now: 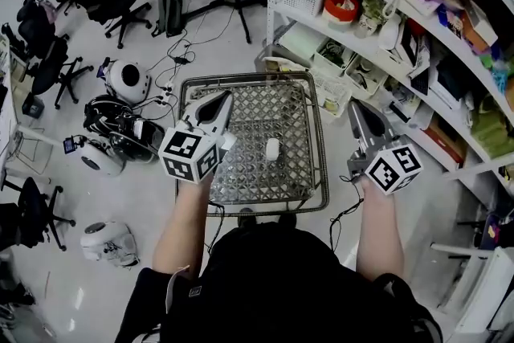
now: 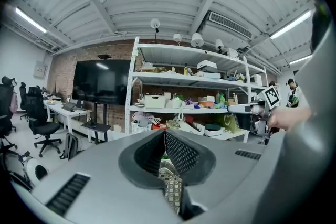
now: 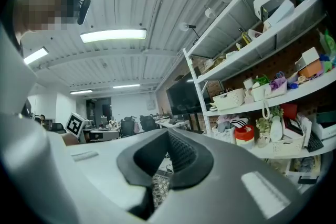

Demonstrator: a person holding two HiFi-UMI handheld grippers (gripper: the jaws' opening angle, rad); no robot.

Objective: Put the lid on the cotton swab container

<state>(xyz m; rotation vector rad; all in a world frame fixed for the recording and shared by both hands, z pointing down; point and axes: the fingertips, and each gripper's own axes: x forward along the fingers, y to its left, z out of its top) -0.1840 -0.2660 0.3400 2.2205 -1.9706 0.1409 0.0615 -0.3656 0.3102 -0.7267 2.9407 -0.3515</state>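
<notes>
A small white oblong object (image 1: 272,149) lies alone near the middle of the wire-mesh table (image 1: 241,185); I cannot tell whether it is the container or its lid. My left gripper (image 1: 220,102) is held over the table's left half, level, with its jaws together and nothing between them (image 2: 165,136). My right gripper (image 1: 358,110) hangs just off the table's right edge, also shut and empty (image 3: 168,135). Both stand well apart from the white object. In the left gripper view the right gripper (image 2: 247,108) shows out at the right.
A tall white shelf unit (image 1: 377,28) full of baskets, a red bowl (image 1: 341,6) and clutter runs along the right, close to the right gripper. On the floor at the left are round white machines (image 1: 127,80), cables and office chairs (image 1: 48,64).
</notes>
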